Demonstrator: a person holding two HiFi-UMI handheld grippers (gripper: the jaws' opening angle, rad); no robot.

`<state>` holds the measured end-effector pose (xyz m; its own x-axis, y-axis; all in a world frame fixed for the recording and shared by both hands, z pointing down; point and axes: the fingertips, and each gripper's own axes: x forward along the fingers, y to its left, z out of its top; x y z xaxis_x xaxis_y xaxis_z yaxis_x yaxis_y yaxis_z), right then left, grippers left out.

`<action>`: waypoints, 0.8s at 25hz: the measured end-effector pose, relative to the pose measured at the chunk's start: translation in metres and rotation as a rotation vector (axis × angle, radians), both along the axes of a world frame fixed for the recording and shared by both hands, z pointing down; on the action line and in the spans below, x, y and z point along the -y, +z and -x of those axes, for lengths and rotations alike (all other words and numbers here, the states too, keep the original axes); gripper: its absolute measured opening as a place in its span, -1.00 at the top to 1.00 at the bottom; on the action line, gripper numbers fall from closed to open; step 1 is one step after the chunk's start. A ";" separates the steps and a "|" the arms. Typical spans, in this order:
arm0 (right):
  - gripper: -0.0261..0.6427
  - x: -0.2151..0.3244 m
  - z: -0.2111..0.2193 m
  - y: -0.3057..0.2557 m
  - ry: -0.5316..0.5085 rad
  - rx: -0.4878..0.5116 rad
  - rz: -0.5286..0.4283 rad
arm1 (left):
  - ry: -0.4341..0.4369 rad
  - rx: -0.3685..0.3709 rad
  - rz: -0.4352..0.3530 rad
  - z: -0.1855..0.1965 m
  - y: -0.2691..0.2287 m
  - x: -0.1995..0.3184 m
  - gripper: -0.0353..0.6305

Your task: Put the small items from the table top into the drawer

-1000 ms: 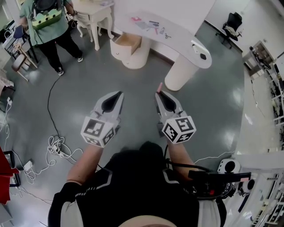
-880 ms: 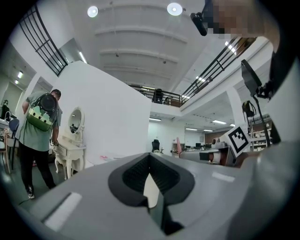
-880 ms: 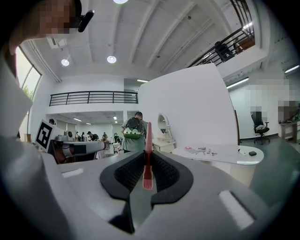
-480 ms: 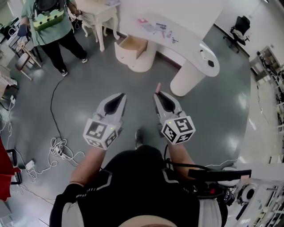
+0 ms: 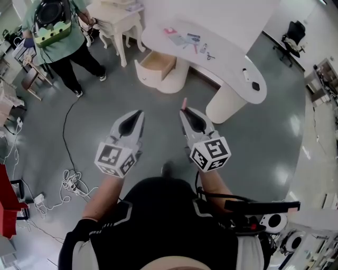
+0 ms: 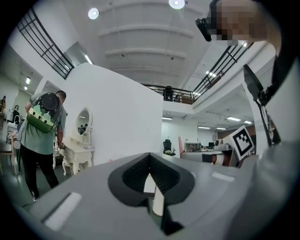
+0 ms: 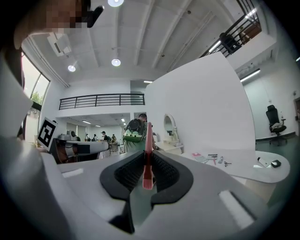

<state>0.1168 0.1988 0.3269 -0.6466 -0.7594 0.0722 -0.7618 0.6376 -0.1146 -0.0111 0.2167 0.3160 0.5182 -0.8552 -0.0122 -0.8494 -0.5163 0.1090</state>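
My right gripper (image 5: 185,111) is shut on a thin pink stick-like item (image 5: 184,102), which pokes up past the jaw tips and stands upright between the pads in the right gripper view (image 7: 148,154). Beside it, my left gripper (image 5: 140,113) is shut with nothing in it, and its jaws meet in the left gripper view (image 6: 150,155). Both are held above the grey floor, well short of the curved white table (image 5: 227,63). Several small items (image 5: 187,39) lie on the table's left end. Below that end an open wooden drawer (image 5: 156,62) juts from a round white pedestal.
A person in a green top with a backpack (image 5: 53,23) stands at the far left beside a small white dressing table (image 5: 113,16). Cables and a power strip (image 5: 68,179) lie on the floor at the left. A dark mouse-like object (image 5: 255,85) sits on the table's right end.
The table and drawer have slid lower in the head view, so they are nearer. Both grippers keep the same pose, with the pink item still held in the right one.
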 end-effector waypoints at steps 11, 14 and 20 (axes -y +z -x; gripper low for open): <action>0.76 0.062 -0.043 -0.001 -0.024 0.045 -0.002 | -0.020 0.054 0.004 -0.037 -0.003 0.060 0.89; 0.76 0.074 -0.050 0.000 -0.023 0.058 0.008 | -0.041 0.055 0.009 -0.042 -0.004 0.071 0.89; 0.76 0.093 -0.058 0.001 -0.015 0.072 0.002 | -0.032 0.063 0.016 -0.047 -0.002 0.090 0.89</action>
